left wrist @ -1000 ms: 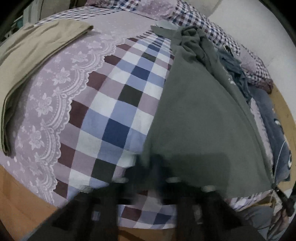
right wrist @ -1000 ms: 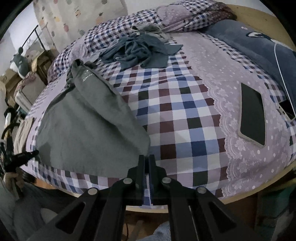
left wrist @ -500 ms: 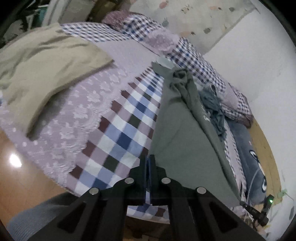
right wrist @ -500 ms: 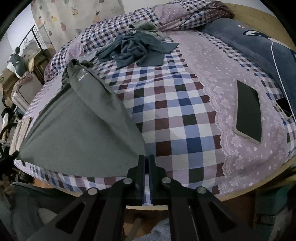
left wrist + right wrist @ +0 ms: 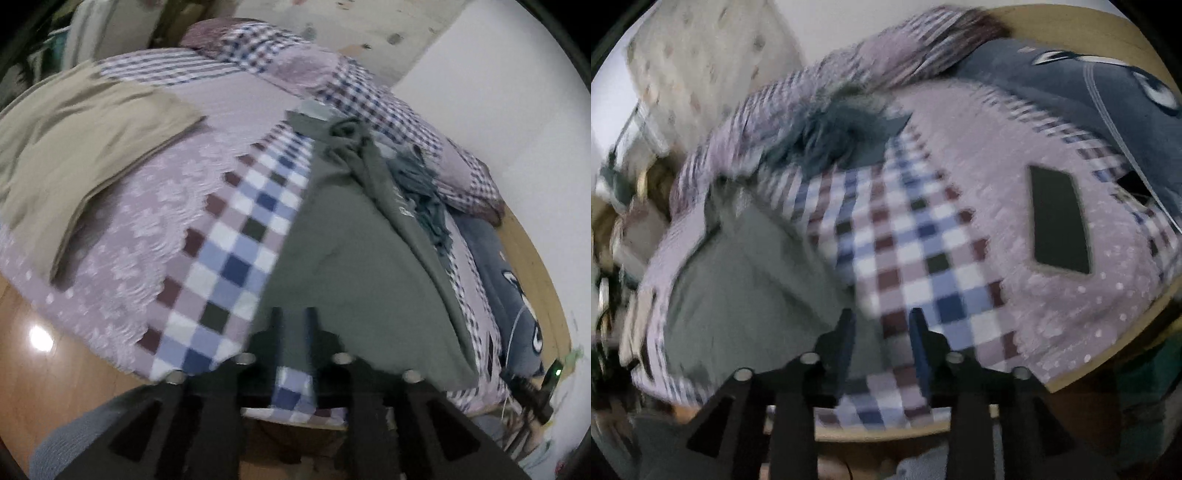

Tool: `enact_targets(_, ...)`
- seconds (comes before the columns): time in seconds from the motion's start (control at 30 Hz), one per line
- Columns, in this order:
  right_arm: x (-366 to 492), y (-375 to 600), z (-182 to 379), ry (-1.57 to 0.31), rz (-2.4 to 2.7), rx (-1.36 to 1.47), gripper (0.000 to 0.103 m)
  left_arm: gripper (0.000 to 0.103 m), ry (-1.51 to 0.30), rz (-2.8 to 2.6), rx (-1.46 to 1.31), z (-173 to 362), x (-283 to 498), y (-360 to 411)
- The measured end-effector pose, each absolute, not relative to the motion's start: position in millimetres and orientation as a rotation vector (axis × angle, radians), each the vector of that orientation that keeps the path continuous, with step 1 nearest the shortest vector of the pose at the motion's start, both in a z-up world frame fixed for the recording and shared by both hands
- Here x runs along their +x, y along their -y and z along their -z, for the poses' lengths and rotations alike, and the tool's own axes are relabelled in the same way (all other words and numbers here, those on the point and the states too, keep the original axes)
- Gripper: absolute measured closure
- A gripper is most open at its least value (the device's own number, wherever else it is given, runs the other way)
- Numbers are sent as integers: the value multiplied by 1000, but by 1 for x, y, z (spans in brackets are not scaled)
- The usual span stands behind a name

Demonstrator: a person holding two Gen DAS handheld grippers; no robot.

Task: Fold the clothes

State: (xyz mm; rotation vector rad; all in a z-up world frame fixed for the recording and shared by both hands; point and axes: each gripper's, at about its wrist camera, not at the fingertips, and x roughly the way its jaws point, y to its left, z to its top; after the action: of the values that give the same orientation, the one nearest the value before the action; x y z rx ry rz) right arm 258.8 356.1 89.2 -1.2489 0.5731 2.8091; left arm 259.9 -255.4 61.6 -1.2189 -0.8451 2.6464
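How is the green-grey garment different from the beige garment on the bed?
The green-grey garment is dark and lies spread out at the near bed edge, by the left gripper. The beige garment is pale, lies folded, and sits far to the side. Both rest on the checked bedspread.

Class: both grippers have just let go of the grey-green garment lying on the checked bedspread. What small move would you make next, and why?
Probably bring both open grippers, left and right, onto the near hem of the grey-green garment and pinch it. It lies flat but only half folded on the checked bedspread, its hem nearest the fingers.
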Motion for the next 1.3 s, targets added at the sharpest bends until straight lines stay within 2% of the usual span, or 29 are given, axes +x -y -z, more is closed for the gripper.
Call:
enact_targets(0.07,262,-368,-91,-669,-2776,-1175,62,35,816,-2626,-1175,-66,253,247)
enact_targets(0.1,263,-374,-91,-710,-2758,-1149,62,30,802,-2615,-1154,-68,249,242)
enact_targets(0.17,261,-376,-91,-743,-2752,-1129,62,24,782,-2589,-1111,-72,239,233)
enact_targets(0.27,249,-368,-94,-686,-2783,-1142,61,18,757,-2550,-1048,-80,214,214)
enact_targets(0.47,214,-331,-95,-502,-2882,-1172,60,17,678,-2508,-972,-93,159,170)
enact_targets(0.77,139,-262,-89,-258,-3045,-1244,60,17,697,-2432,-874,-93,53,121)
enact_targets(0.87,106,-235,-95,-163,-3092,-1281,60,17,748,-2422,-888,-76,25,119)
enact_targets(1.0,55,-191,-107,-17,-3184,-1301,60,17,905,-2409,-950,-55,0,129)
enact_targets(1.2,-25,-130,-111,155,-3294,-1389,59,16,903,-2432,-1082,-38,-30,134)
enact_targets(1.3,-63,-101,-108,228,-3322,-1456,59,16,958,-2425,-1079,-34,-37,145)
